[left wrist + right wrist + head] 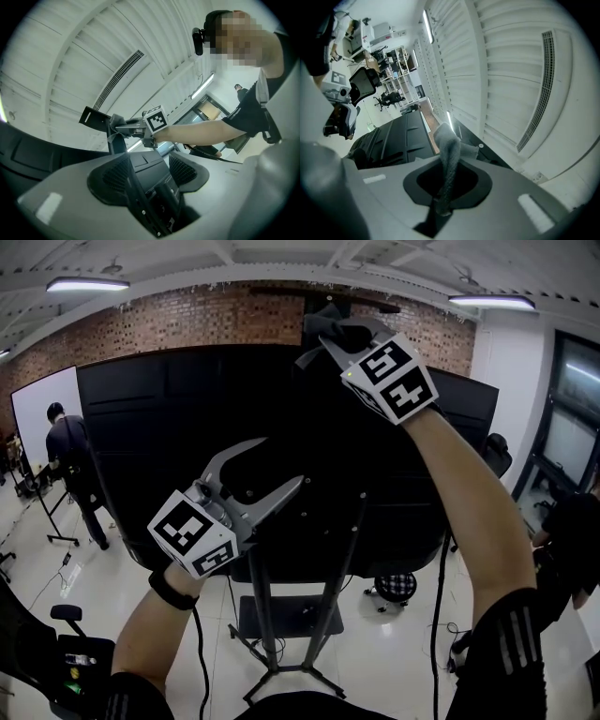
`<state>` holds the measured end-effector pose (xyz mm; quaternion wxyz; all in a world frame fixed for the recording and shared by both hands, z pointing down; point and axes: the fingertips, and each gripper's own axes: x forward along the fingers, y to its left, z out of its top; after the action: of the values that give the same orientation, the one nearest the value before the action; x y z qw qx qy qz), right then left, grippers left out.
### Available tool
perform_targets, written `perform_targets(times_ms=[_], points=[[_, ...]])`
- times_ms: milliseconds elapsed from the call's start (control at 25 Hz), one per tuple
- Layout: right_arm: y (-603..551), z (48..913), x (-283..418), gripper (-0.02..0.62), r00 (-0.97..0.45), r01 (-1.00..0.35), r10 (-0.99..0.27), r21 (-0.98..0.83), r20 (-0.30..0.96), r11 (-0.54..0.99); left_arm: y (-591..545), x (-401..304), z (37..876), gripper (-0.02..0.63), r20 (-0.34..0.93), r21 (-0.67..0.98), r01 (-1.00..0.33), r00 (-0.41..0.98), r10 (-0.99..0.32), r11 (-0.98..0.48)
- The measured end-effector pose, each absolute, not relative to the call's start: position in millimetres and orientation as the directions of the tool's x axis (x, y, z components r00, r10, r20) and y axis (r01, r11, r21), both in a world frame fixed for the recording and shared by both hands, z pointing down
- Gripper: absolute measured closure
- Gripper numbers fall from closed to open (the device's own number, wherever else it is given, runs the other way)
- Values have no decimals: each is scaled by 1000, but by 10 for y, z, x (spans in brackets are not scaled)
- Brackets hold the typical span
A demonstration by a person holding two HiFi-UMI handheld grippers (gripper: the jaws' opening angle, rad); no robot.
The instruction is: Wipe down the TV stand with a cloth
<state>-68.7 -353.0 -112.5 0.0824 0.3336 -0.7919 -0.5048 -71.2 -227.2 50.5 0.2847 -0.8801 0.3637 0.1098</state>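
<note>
A large black TV (187, 409) shows its back, mounted on a black stand (263, 607) with a post and splayed legs. My right gripper (325, 337) is raised at the TV's top edge, shut on a dark grey cloth (333, 324). The right gripper view shows the cloth (449, 150) pinched between the jaws and sticking up over the TV's back (393, 136). My left gripper (284, 460) stands open in front of the TV's back, lower and to the left, holding nothing. From the left gripper view, the stand's black post runs up to a bracket (93, 116), where the cloth (114, 124) rests.
A person (70, 456) stands by a whiteboard (42, 404) at the far left. A black stool (397, 585) sits behind the stand's right side. A second dark screen (469, 399) is at the right. A dark cart (70, 662) sits at my lower left.
</note>
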Motion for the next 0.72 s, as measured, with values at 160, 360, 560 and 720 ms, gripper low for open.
perform_targets(times_ms=[160, 360, 560, 720], points=[[-3543, -919, -723, 571, -767, -429, -614, 862, -188, 271, -2269, -745, 645, 322, -410, -383, -708, 706, -578, -593], [-3514, -565, -793, 572, -770, -373, -624, 887, -132, 273, -2289, -748, 852, 322, -407, -359, -713, 701, -586, -603], [-3555, -232, -749, 571, -750, -350, -654, 898, -100, 265, -2276, -733, 1025, 322, -399, -356, -715, 699, -594, -602], [-3578, 139, -753, 572, -735, -283, -676, 927, -44, 248, -2250, -719, 1182, 324, -391, -324, -711, 701, -596, -623]])
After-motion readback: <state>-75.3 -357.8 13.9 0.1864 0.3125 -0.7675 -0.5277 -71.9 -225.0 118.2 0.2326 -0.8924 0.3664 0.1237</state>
